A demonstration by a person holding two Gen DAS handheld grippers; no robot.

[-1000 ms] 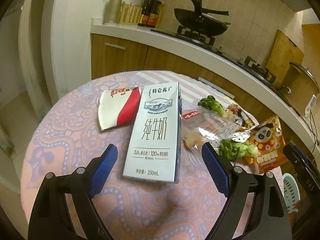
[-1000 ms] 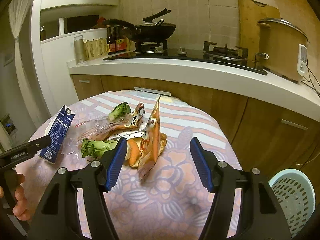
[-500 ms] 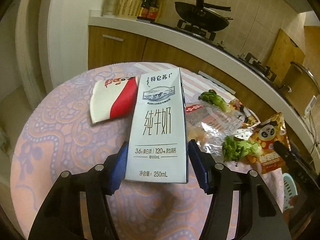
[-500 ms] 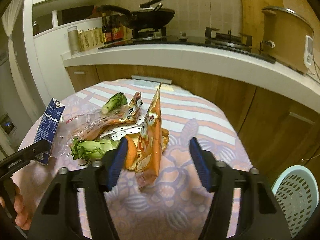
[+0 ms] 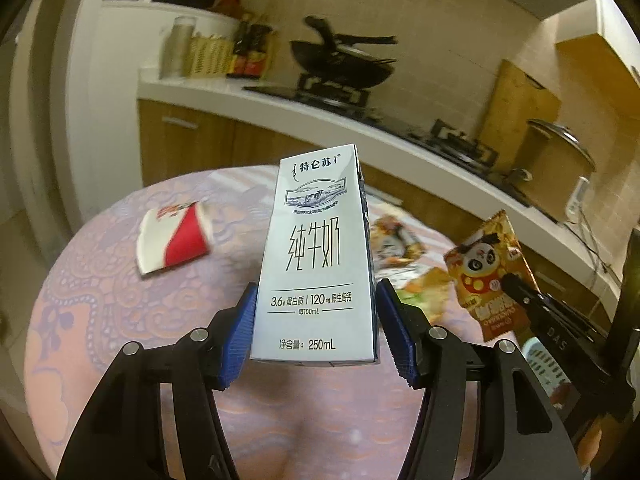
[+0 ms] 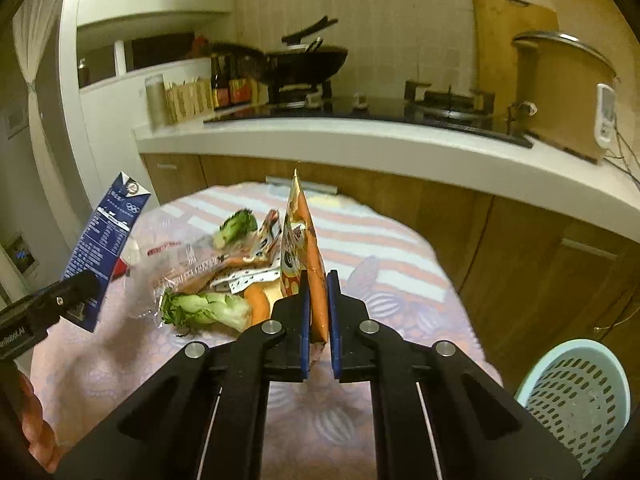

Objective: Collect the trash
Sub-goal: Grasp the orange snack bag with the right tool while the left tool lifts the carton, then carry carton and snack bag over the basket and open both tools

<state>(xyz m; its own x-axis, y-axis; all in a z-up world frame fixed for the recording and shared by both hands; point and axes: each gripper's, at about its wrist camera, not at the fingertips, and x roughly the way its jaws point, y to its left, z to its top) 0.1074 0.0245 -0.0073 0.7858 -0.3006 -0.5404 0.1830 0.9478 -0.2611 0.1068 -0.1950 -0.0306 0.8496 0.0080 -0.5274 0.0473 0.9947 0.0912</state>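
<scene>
The left hand-held gripper (image 5: pixel 316 326) clamps the milk carton (image 5: pixel 316 260) by its flat sides near the base, so the stiff, smooth box stands upright, lifted clear of the worktop (image 5: pixel 100 300). The right hand-held gripper (image 6: pixel 318 316), its jaws just closed, pinches the thin, crinkly orange snack bag (image 6: pixel 300 248) edge-on. A perforated basket (image 6: pixel 576 396) sits low to its right, probably for the trash.

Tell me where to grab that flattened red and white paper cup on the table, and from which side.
Take the flattened paper cup by its narrower end, farthest from the held milk carton. It lies flat on the tablecloth, so I would come in low from that open side, one finger sliding under the edge. That end looks clear of other litter.
</scene>
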